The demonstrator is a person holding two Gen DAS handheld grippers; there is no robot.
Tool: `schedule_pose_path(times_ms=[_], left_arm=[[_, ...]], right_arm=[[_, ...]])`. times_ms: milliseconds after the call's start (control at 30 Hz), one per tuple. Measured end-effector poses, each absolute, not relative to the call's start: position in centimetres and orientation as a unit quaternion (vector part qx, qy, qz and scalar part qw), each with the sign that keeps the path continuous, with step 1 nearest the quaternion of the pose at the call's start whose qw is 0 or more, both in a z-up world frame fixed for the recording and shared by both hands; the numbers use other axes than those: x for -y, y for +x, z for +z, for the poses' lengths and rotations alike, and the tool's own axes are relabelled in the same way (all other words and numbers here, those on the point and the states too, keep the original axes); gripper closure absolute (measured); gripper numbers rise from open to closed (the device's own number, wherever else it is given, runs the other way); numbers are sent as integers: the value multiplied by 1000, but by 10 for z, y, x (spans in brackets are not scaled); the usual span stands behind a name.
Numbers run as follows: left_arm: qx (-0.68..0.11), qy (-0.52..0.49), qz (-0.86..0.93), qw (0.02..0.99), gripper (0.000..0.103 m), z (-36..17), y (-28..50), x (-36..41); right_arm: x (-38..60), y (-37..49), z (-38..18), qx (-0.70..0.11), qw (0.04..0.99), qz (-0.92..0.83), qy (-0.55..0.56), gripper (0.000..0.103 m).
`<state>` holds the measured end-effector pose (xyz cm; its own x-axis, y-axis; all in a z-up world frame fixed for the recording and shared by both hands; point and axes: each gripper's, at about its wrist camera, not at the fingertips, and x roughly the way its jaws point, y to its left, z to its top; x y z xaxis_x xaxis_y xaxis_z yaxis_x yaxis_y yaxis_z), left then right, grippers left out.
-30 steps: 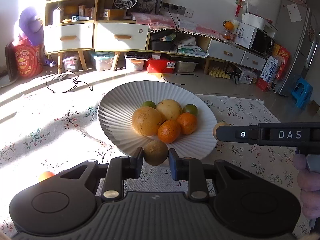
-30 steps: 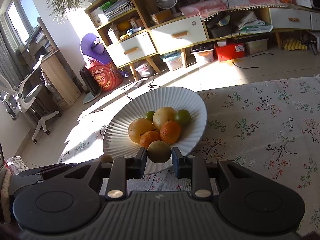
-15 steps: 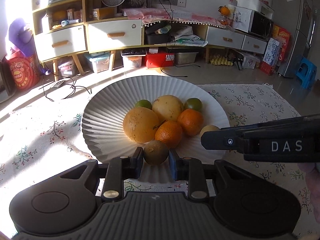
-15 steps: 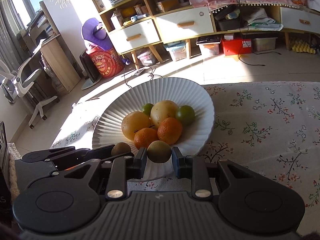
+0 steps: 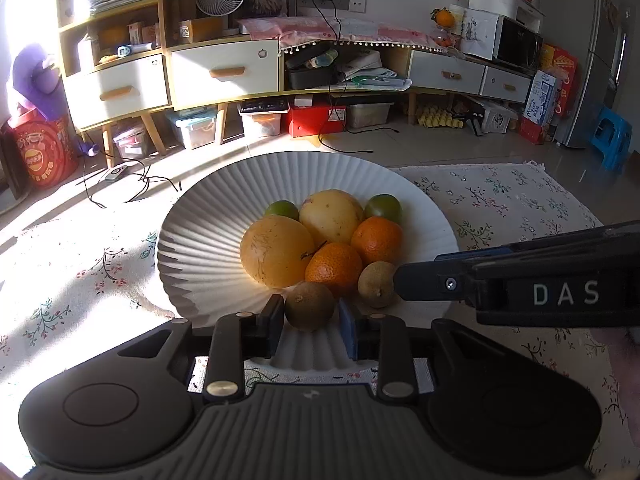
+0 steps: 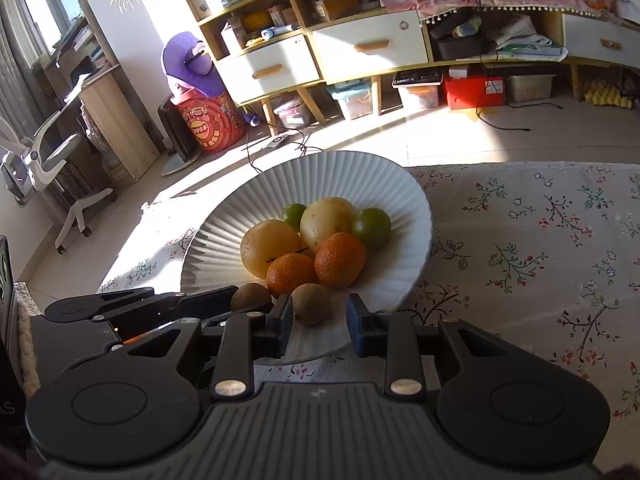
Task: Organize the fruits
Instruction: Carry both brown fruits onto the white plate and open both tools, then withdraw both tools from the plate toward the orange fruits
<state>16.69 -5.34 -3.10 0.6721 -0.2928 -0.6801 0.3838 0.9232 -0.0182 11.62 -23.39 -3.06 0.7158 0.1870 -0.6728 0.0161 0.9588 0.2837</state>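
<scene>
A white ribbed plate (image 5: 208, 248) (image 6: 400, 208) on the floral cloth holds two yellow fruits, two oranges (image 5: 335, 268) and two green limes. My left gripper (image 5: 311, 326) has opened; a brown kiwi (image 5: 309, 306) lies between its fingers on the plate's near rim, with a gap on each side. My right gripper (image 6: 319, 325) is also open, with a second kiwi (image 6: 311, 304) resting on the plate between its fingers. The right gripper's arm marked DAS (image 5: 540, 280) shows in the left wrist view, beside that kiwi (image 5: 377, 284).
The table with the floral cloth (image 6: 540, 240) stretches to the right of the plate. An orange fruit glimpse (image 6: 132, 338) shows under the left gripper. Behind are the floor, cabinets (image 5: 224, 72) and a desk chair (image 6: 48, 160).
Both grippers moved in over the plate's near rim, lowered their kiwis onto it, and opened their jaws, letting go of the fruit.
</scene>
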Motion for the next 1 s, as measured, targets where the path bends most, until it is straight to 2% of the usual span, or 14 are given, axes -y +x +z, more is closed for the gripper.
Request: schedule_pose_path(times_ms=[200, 333, 600, 767, 1000], left_arm=[[-359, 66, -186, 912, 67, -28, 163, 51], [-356, 72, -188, 912, 59, -24, 157, 47], [-354, 72, -189, 913, 45, -14, 140, 33], [-352, 77, -187, 914, 32, -8, 130, 23], [-355, 86, -183, 913, 20, -1, 113, 9]], right_arm=[[236, 113, -27, -369, 918, 43, 142, 67], [239, 107, -23, -366, 917, 46, 149, 53], [241, 89, -12, -351, 921, 43, 161, 37], [238, 79, -9, -348, 924, 37, 154, 31], [225, 66, -4, -350, 926, 41, 133, 19]])
